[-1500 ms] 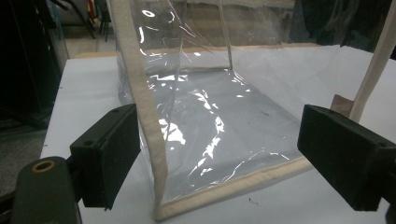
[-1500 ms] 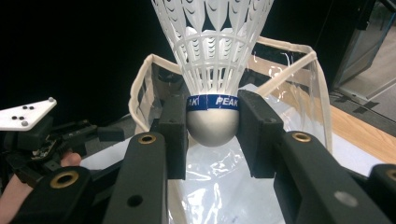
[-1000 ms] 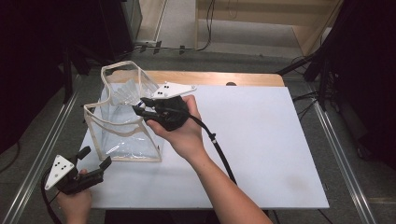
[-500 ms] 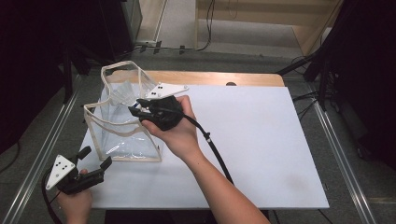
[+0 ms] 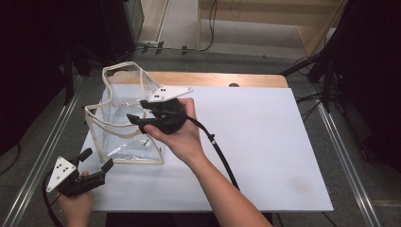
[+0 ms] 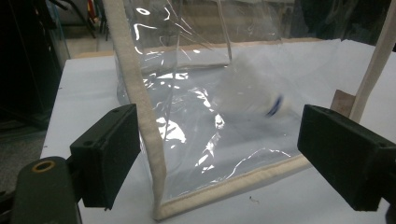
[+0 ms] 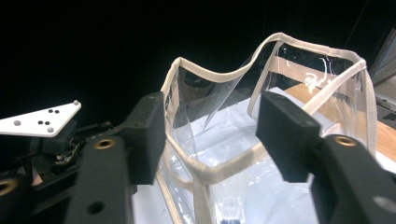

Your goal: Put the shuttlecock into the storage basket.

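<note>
High view: a clear plastic bag (image 5: 124, 124) with cream fabric trim stands upright on the white tabletop (image 5: 265, 142), near its far left corner, mouth open to the top. The right gripper (image 5: 140, 110) is held over the bag's right side, level with the rim; its jaws have just been opening and now stand apart, with the trimmed rim between them but not pinched. The right gripper view bears this out: the cream rim (image 7: 219, 170) runs across the gap between the two black pads, clear of both, and the bag's wavy far edge rises behind. Something small with a dark blue mark (image 6: 275, 103) lies blurred inside the bag, seen through the plastic.

The left gripper (image 5: 93, 160) sits low at the tabletop's near left edge, just beside the bag's near corner. In the left gripper view its jaws are wide apart, the bag's corner seam (image 6: 140, 116) standing between them, close to the left pad.
</note>
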The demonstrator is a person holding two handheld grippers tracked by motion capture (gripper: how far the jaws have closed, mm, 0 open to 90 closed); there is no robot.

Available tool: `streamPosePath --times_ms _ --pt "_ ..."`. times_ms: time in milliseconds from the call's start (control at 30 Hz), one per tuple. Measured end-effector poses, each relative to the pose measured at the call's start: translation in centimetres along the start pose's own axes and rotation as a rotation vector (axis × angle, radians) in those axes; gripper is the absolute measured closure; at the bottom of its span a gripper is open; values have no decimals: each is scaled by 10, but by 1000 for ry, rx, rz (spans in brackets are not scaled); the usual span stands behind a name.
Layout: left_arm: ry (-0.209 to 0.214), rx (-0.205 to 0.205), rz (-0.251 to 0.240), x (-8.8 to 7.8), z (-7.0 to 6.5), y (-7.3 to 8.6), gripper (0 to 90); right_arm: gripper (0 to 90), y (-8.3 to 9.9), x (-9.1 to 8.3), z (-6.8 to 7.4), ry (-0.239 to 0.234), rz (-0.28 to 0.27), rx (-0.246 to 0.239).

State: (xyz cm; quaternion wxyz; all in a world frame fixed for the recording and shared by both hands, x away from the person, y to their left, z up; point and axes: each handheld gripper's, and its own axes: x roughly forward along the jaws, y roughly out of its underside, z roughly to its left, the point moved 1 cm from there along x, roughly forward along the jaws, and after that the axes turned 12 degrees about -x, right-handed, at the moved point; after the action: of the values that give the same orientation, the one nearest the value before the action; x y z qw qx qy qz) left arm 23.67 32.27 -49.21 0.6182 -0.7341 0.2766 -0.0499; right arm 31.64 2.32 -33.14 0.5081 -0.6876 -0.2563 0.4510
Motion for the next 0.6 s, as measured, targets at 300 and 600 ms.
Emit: streamPosePath --times_ms 300,600 --pt "0 1 1 0 0 0 138 116 10 -13 -1 -8 -35 3" --pt "4 5 0 0 0 0 138 0 21 -25 -5 -2 -56 2"
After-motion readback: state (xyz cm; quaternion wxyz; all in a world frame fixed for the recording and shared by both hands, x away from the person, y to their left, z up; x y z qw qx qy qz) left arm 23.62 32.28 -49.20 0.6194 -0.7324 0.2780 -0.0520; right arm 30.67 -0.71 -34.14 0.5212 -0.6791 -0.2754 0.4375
